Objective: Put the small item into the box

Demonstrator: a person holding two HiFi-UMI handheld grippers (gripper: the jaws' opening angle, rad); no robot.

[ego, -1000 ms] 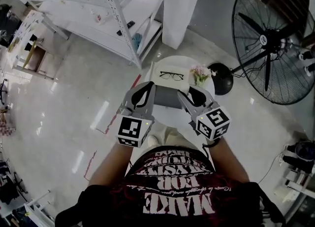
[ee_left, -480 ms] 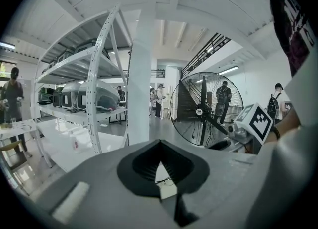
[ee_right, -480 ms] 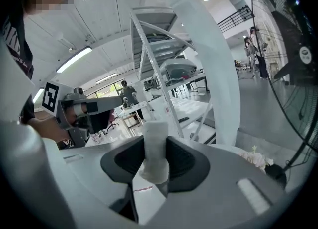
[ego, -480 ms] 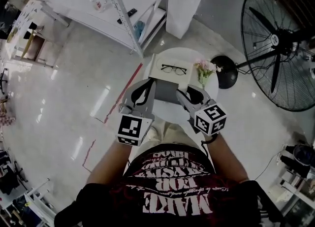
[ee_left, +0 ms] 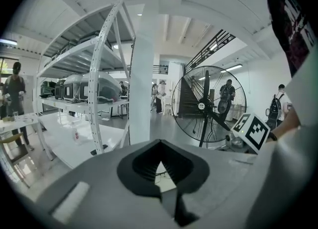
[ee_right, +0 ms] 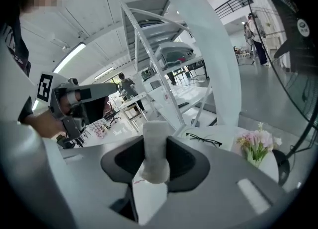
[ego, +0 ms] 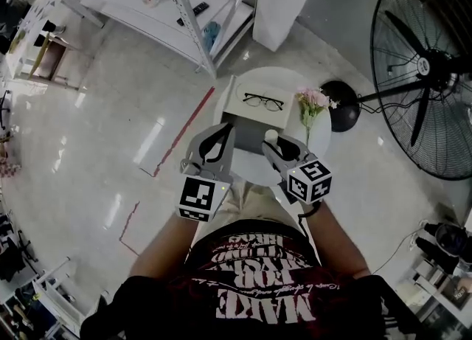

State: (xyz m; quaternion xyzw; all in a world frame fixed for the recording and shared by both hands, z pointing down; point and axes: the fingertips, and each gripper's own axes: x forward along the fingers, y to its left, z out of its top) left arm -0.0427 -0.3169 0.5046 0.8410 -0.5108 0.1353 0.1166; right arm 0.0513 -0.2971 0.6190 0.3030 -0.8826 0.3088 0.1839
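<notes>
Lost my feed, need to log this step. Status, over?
Left gripper shut, empty. Right gripper shut on small white item, not yet in grey box. Glasses and flowers near box, nothing blocking.

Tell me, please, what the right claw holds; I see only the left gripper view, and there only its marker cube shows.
Observer: The right claw is shut on a small white soft-looking cylinder.
Operator: Where is the box?
Observer: A dark grey rectangular box stands on the round white table, just left of the right claw in the head view.
Operator: What else stands near?
Observer: A small bunch of pink flowers stands on the table, right of the box.
</notes>
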